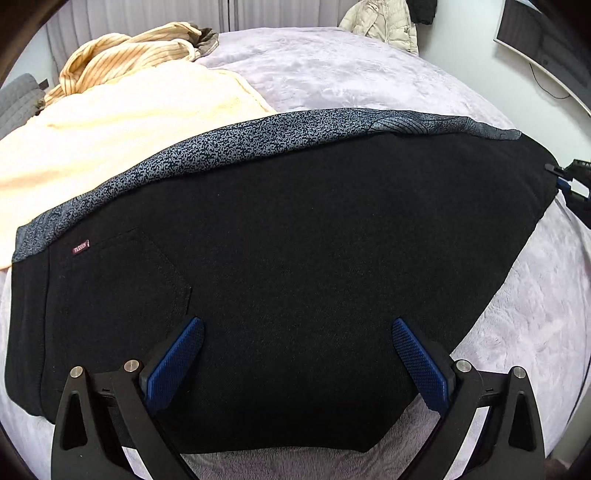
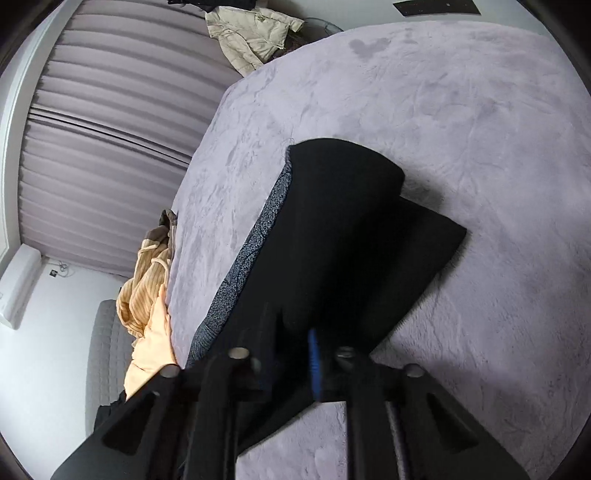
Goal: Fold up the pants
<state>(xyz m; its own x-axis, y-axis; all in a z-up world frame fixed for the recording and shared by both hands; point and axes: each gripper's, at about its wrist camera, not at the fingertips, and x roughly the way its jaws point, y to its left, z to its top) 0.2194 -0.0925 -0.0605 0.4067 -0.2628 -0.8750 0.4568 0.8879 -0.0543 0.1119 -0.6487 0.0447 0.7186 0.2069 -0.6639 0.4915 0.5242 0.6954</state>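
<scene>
On the bed (image 1: pixel 332 74), covered by a lilac plush blanket (image 2: pixel 461 129), lie the black pants (image 1: pixel 295 258), spread flat across the near half. A grey speckled side stripe (image 1: pixel 229 144) runs along their far edge. A back pocket (image 1: pixel 125 280) with a small red label (image 1: pixel 81 246) sits at the left end in the left wrist view. From the right wrist view the same pants (image 2: pixel 332 229) stretch away from the camera, one cuff end slightly raised and rounded, a second layer showing beneath it to the right.

Left gripper (image 1: pixel 297 354): jaws spread wide, blue ribbed pads (image 1: pixel 177 365) hovering over the near edge of the pants, nothing between them.

Right gripper (image 2: pixel 291 354): jaws drawn nearly together; black fabric of the pants lies at them, one blue pad edge (image 2: pixel 314 365) showing. View is blurred, but the cloth appears pinched. In the left wrist view this gripper (image 1: pixel 565 181) sits at the far right end of the pants, touching the edge.

Beyond the pants, to the left: a cream towel (image 1: pixel 129 125) lying flat, and a heaped yellow striped garment (image 1: pixel 122 51) behind it. A beige padded jacket (image 1: pixel 384 22) hangs past the far side of the bed. Pleated curtains (image 2: pixel 103 129) along the wall. No containers in view.
</scene>
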